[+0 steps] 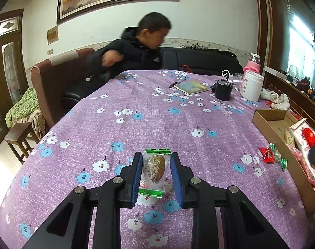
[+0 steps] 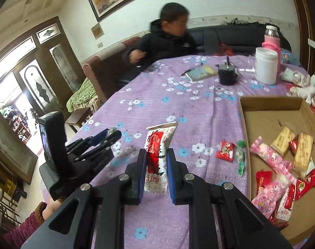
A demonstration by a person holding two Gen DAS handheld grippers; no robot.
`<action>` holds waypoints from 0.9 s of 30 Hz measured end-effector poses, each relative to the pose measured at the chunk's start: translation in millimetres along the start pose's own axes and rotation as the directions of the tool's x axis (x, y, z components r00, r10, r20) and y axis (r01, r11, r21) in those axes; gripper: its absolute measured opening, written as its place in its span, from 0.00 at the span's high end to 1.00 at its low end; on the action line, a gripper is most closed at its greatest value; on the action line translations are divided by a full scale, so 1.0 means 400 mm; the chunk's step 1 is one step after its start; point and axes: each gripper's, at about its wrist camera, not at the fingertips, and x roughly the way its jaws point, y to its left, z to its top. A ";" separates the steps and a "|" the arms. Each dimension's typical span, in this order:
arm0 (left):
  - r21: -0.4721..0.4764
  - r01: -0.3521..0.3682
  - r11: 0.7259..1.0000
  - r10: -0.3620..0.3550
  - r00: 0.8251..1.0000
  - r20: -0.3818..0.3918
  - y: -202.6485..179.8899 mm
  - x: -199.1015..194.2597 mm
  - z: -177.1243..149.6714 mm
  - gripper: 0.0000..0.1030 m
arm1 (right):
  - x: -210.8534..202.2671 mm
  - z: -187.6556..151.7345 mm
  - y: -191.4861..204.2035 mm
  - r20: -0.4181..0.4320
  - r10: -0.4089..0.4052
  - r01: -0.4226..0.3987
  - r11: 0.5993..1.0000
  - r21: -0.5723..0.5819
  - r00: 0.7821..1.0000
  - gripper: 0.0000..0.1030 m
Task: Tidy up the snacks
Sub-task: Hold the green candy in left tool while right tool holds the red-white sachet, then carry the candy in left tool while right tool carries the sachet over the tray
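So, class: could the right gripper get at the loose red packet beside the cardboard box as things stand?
Probably not yet: the right gripper is shut on a red-and-white snack packet. The path to the red packet looks clear otherwise.

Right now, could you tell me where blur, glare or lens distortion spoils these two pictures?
Left wrist view: the person on the sofa is motion-blurred, the window is blown out, and the table edge bows from the fisheye; the wrapped cake is sharp. Right wrist view: the same person is blurred, the doorway glares, and the red-and-white packet and cardboard box are clear.
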 end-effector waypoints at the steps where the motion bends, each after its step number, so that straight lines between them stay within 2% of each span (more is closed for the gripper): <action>1: -0.002 0.000 1.000 0.000 1.000 -0.002 0.001 0.001 0.000 0.72 | 0.000 0.001 0.000 -0.001 0.002 -0.002 1.000 0.000 1.000 0.83; 10: 0.000 -0.001 1.000 0.001 1.000 -0.003 -0.001 0.003 0.000 0.72 | 0.014 0.008 0.022 -0.023 0.020 -0.020 1.000 0.002 1.000 0.83; 12: -0.001 0.001 1.000 -0.001 1.000 -0.004 -0.001 0.004 0.000 0.72 | 0.009 0.019 0.044 -0.021 0.048 -0.048 0.999 0.007 0.999 0.83; 16: -0.017 0.009 1.000 -0.010 1.000 -0.012 0.007 0.008 0.001 0.72 | -0.031 0.056 0.143 0.016 0.110 -0.109 0.991 -0.078 0.994 0.82; 18: -0.025 0.014 1.000 -0.014 1.000 -0.021 0.012 0.010 0.001 0.72 | -0.054 0.070 0.210 0.022 0.167 -0.163 0.978 -0.129 0.986 0.82; 23: -0.036 0.019 0.999 -0.020 1.000 -0.024 0.017 0.013 0.003 0.72 | -0.079 0.052 0.345 -0.009 0.269 -0.264 0.934 -0.242 0.963 0.82; 27: -0.031 0.021 0.999 -0.021 1.000 -0.019 0.016 0.008 0.002 0.72 | -0.086 0.031 0.349 -0.014 0.275 -0.270 0.928 -0.257 0.961 0.82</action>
